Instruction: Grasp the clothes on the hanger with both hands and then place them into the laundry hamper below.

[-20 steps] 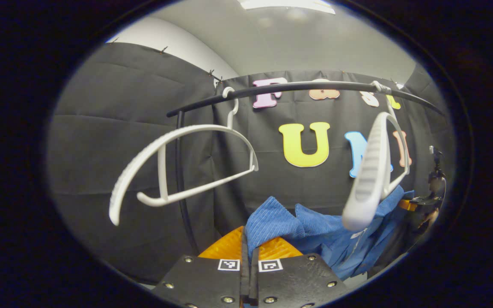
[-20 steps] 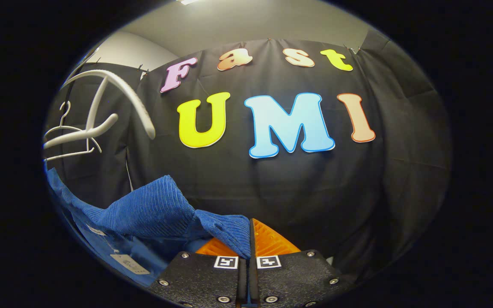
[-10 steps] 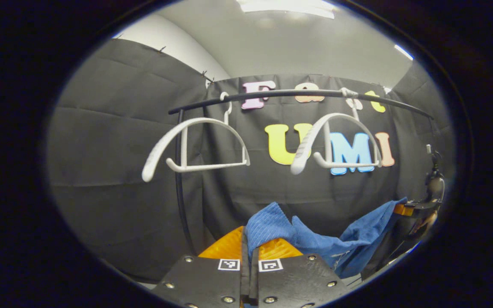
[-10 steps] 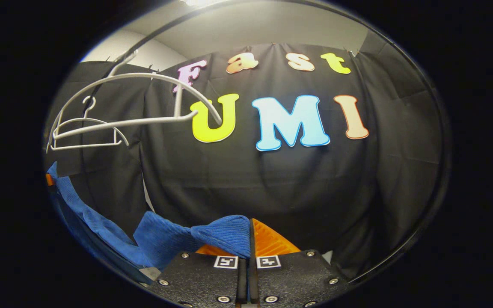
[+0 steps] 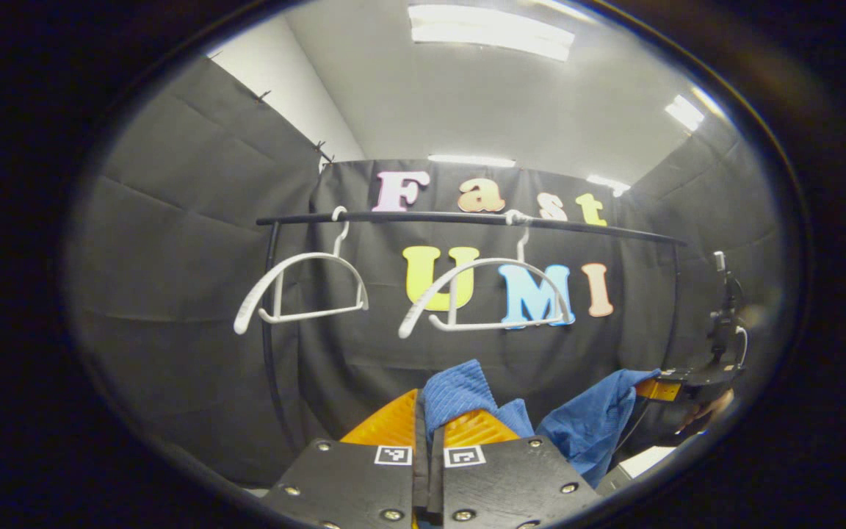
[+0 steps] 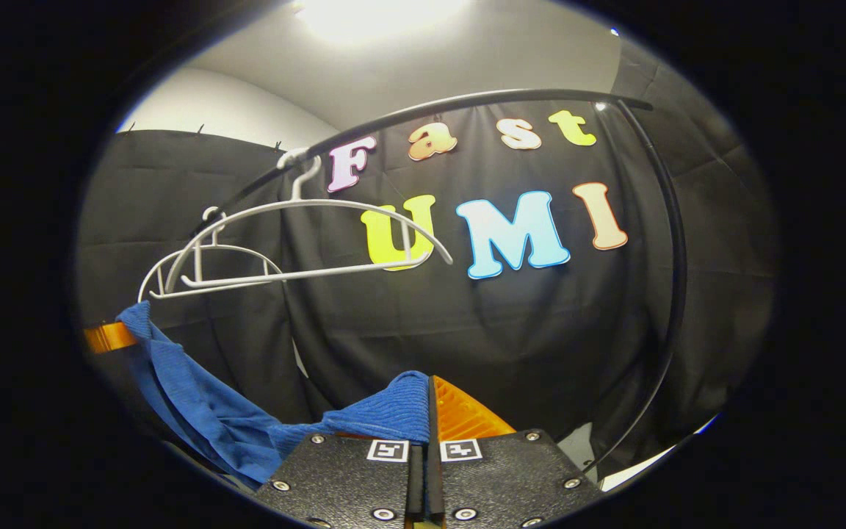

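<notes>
1. In the left gripper view, our left tool has its orange fingers pressed together on a fold of the blue garment, which bunches up just ahead of the fingertips.
2. A second ago a white hanger swung close in front of this tool, over the cloth. Now both white hangers hang bare on the black rail, well above and beyond the tool, so we judge the garment fully off its hanger.
3. Off to the tool's right, the cloth sags in a span toward the right tool, whose orange finger meets the far end of the fabric beside a hand.
4. In the right gripper view, our right tool pinches another fold of the blue garment between its closed fingers, the cloth draped over the finger on the tool's left.
5. From there the fabric dips and climbs to the tool's left, up to the left tool's orange finger. The rail and hangers have risen in this view since a second ago, which suggests we are lowering and pulling back.
6. The laundry hamper lies somewhere below both tools; we cannot tell its place or contents, so lowering the garment calls for looking down first.
</notes>
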Demonstrator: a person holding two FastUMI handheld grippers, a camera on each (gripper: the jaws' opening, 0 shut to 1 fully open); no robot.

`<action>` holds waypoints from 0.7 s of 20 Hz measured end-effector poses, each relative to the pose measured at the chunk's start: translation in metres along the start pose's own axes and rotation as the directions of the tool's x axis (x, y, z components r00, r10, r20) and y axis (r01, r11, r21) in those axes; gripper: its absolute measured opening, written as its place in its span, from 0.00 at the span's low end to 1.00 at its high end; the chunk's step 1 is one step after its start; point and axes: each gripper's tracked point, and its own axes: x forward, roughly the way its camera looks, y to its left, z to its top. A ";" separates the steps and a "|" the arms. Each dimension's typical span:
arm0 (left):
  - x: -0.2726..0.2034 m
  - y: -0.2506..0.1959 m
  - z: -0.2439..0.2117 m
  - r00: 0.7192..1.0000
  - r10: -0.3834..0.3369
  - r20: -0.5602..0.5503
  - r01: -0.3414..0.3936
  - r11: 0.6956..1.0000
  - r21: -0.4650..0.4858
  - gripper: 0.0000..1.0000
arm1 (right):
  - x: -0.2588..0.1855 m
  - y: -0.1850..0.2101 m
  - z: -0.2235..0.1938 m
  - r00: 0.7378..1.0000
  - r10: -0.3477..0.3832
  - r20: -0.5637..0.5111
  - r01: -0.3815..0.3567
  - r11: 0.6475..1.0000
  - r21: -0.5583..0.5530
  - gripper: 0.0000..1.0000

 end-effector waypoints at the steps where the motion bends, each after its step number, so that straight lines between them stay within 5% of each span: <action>1: -0.006 -0.006 -0.005 1.000 -0.008 -0.005 0.008 1.000 -0.012 0.00 | -0.009 0.008 -0.003 1.000 0.008 -0.006 -0.008 1.000 0.005 0.02; 7: -0.036 -0.040 -0.052 0.995 -0.072 -0.062 0.067 0.995 -0.072 0.01 | -0.049 0.052 -0.035 0.998 0.033 -0.054 -0.033 0.999 0.003 0.02; 14: -0.046 -0.039 -0.135 0.979 -0.057 -0.194 0.045 0.997 -0.065 0.01 | -0.071 0.076 -0.123 0.975 0.042 -0.220 -0.050 0.998 -0.033 0.02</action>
